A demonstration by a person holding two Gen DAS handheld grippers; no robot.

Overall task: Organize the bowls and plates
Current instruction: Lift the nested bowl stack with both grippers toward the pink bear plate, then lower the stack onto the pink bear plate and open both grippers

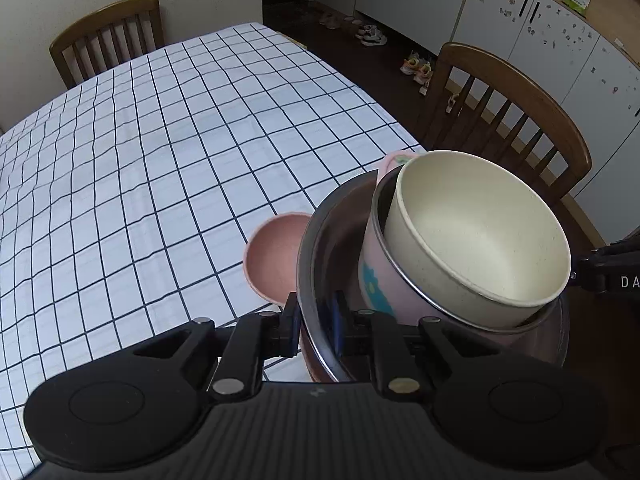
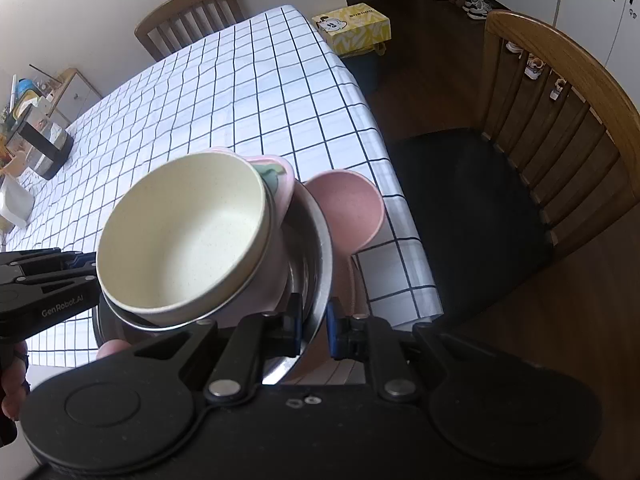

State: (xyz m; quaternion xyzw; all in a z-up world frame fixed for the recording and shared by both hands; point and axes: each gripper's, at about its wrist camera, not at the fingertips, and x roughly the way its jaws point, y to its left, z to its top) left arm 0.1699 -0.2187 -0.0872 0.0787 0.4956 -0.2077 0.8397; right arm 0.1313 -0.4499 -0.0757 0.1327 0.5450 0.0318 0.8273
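Two grippers: both clamp one steel bowl, from opposite sides of its rim.
Left gripper (image 1: 316,320): fingers narrow, pinching the steel rim between them; in the right wrist view (image 2: 80,264) only its black body and fingertips show at the left edge.
Right gripper (image 2: 314,322): fingers narrow, closed on the rim likewise; in the left wrist view (image 1: 608,276) only a black corner shows, cut off at the right edge.
Steel bowl (image 1: 316,240): one, the outermost; its base is hidden by the gripper bodies, so whether it rests on the table or is lifted cannot be told.
Pink cup (image 1: 376,276): one, tilted inside the steel bowl, blue print on its side, a metal band at its mouth; lower part hidden.
Cream bowl (image 1: 480,232): one, nested tilted in the pink cup, inside bare.
Pink dish (image 2: 280,184): one, a pale piece with a green mark behind the cream bowl; mostly hidden, shape unclear.
Pink bowl (image 1: 276,256): one, on the table just beside the steel bowl, part hidden by it, near the table corner.
Table (image 1: 180,140): one, under a white cloth with dark grid lines.
Chairs: two, one (image 1: 516,112) near the stack, one (image 1: 108,32) at the far end.
Tissue box (image 2: 352,24): one, yellow, beyond the table's far corner.
Far-left clutter (image 2: 36,128): boxes and containers, too small to name.
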